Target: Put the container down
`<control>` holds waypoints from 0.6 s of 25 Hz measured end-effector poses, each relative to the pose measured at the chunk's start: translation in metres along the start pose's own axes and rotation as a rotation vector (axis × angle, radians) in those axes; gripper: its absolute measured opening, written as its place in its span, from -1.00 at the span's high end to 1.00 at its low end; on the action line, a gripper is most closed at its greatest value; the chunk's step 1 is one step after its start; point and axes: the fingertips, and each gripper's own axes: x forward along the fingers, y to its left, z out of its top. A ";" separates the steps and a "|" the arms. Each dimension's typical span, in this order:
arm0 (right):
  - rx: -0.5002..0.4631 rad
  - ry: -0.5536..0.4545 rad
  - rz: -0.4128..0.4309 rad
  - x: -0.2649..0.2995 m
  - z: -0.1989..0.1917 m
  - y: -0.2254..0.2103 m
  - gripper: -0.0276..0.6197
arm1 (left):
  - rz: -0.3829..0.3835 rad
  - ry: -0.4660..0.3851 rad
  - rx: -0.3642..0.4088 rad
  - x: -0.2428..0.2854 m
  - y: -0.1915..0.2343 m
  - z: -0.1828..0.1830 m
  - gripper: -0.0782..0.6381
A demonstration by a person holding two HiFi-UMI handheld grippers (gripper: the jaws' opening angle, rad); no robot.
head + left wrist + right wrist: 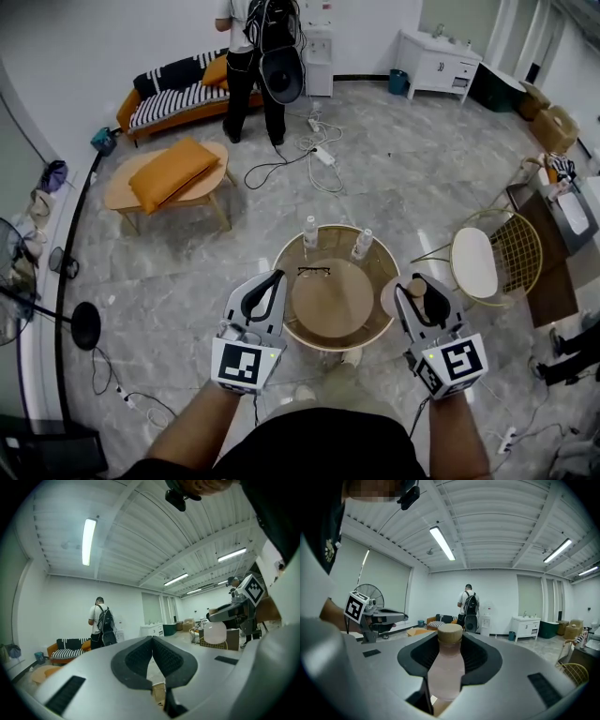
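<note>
My right gripper (419, 287) is shut on the container (446, 670), a pale pinkish bottle with a round wooden cap (450, 633). The bottle stands upright between the dark pads (480, 656); in the head view only its cap (415, 287) shows. It hangs just off the right rim of the round table (333, 302), a wooden top inside a gold wire rim. My left gripper (273, 278) hovers at the table's left edge, its jaws shut with nothing between them (152, 641). From the right gripper view, the left gripper (377, 617) shows off to the left.
Two clear bottles (310, 232) (363, 244) and a pair of glasses (314, 272) sit at the table's far side. A gold wire chair with a white seat (475, 262) stands right. Behind are a person with a backpack (262, 56), floor cables (319, 155) and a low table with an orange cushion (169, 173).
</note>
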 end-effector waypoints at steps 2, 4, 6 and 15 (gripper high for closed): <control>0.003 0.000 0.008 0.007 -0.002 -0.005 0.45 | 0.004 0.000 0.003 0.008 0.001 -0.001 0.74; 0.007 0.004 0.017 0.013 -0.004 -0.009 0.45 | 0.008 0.003 0.005 0.016 0.001 -0.003 0.74; 0.007 0.013 0.024 0.018 -0.007 -0.014 0.45 | 0.011 0.005 0.009 0.024 0.002 -0.003 0.74; 0.026 0.051 0.051 0.051 -0.025 -0.042 0.45 | 0.030 0.035 0.009 0.057 0.003 -0.016 0.74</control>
